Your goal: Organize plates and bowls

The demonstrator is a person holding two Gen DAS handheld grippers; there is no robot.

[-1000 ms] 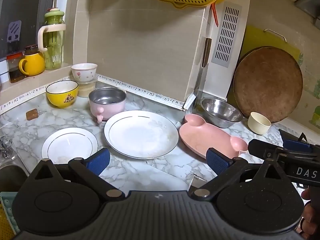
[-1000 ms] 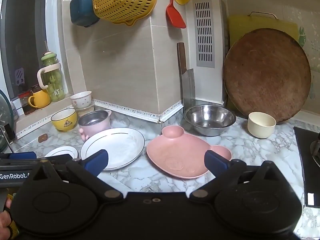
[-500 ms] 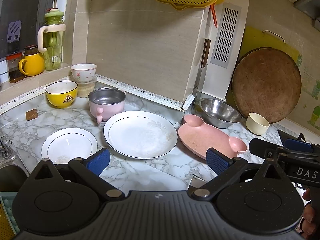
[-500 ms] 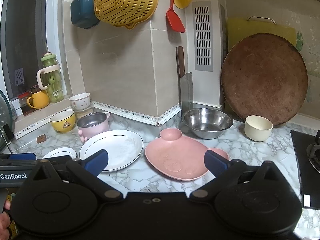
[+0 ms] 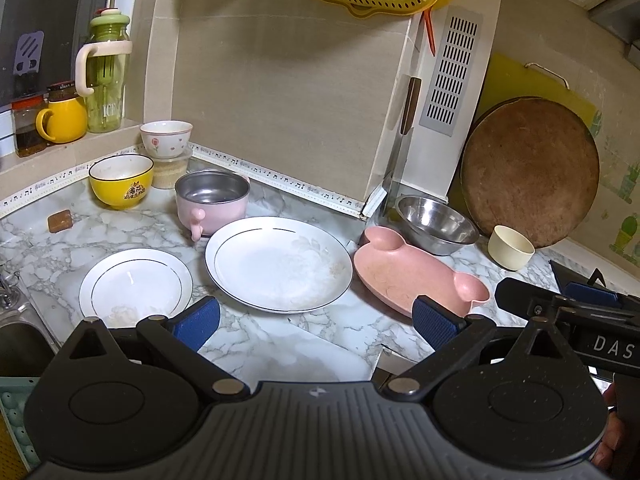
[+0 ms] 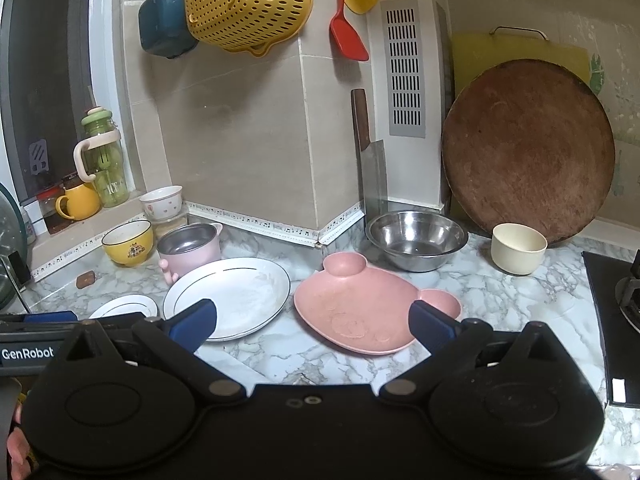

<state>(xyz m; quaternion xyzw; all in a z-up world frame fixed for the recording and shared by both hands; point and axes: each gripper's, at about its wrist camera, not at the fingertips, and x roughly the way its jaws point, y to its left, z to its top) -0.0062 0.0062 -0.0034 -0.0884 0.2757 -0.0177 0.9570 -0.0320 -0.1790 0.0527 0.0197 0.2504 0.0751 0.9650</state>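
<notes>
Nothing looks organized yet: the large white plate (image 5: 279,264), small white plate (image 5: 135,287) and pink plate (image 6: 366,304) lie separately on the bench (image 6: 500,296), bowls scattered behind, while the left gripper (image 5: 316,322) and right gripper (image 6: 313,322) hover with fingers spread, empty.

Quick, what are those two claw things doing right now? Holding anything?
Left gripper: open, holding nothing, above the counter.
Right gripper: open, holding nothing, above the counter.

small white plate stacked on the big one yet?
No, the small white plate lies flat on the counter beside the large white plate, with marble showing between them.
</notes>
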